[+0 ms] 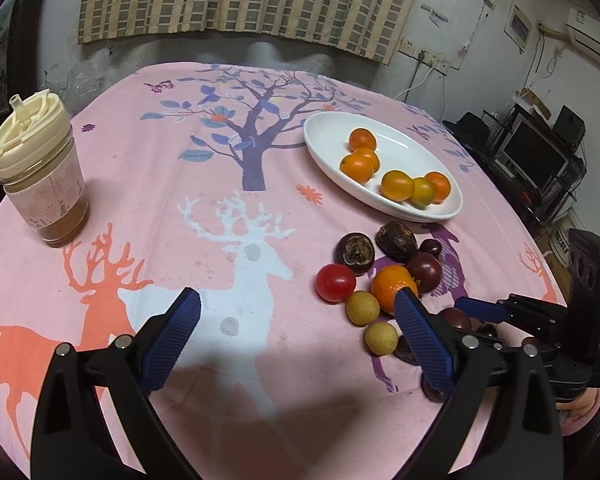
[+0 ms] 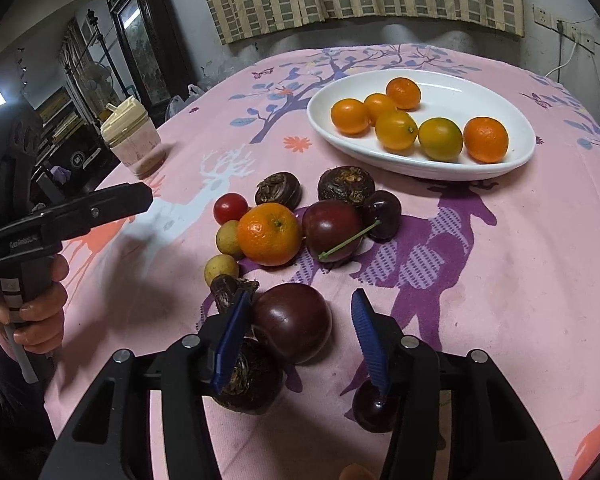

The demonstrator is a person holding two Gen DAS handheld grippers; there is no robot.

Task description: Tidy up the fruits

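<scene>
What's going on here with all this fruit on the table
A person is sorting fruit with a handheld gripper in each hand. Six oranges already sit in the white dish. The right gripper has its jaws around a dark plum in the loose pile on the pink tablecloth, one pad beside it and the other clearly apart, so it is not gripped yet. The left gripper hangs wide open and empty beside the pile.

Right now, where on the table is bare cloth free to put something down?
Free: the wide stretch between the lidded cup and the white dish, and the cloth right of the loose fruit, below the dish. Crowded: the pile around the loose orange, before the right claw.
</scene>
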